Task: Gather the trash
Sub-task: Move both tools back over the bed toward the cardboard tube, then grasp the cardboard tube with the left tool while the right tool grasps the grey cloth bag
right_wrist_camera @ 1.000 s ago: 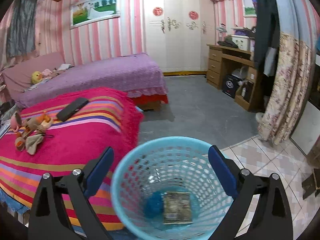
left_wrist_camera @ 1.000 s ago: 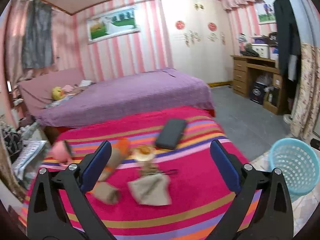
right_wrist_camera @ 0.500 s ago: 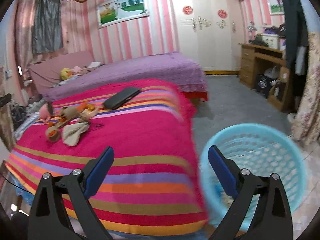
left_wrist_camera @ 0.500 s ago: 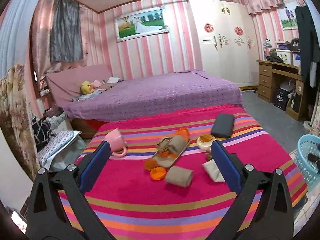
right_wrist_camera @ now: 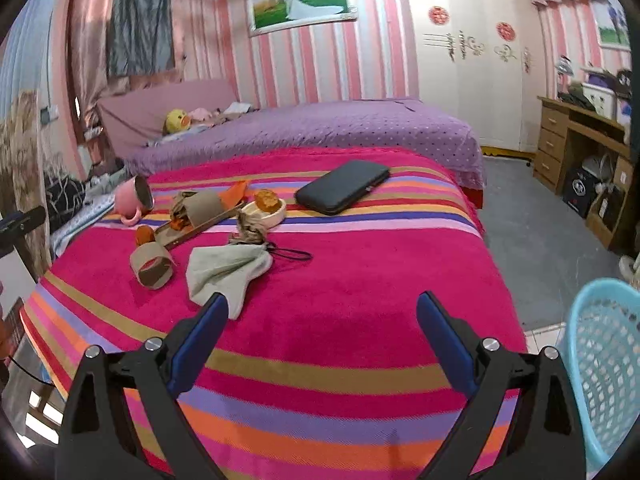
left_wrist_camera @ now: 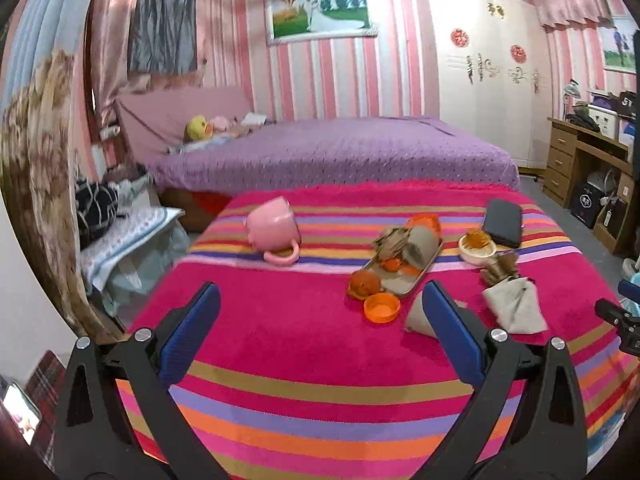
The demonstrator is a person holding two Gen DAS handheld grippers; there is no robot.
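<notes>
- Both the left gripper (left_wrist_camera: 320, 312) and right gripper (right_wrist_camera: 322, 322) are held spread, gripping nothing.
- The cardboard tube (right_wrist_camera: 153, 266), near the bed's left edge, is judged light and crushable; its rim is best pinched gently.

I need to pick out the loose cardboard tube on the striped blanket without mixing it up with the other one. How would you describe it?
Start from the striped blanket and find the metal tray. The loose cardboard tube lies just off the tray's near end, beside the grey cloth. Unlike the second tube on the tray, it rests directly on the blanket, open end facing the camera.
</notes>
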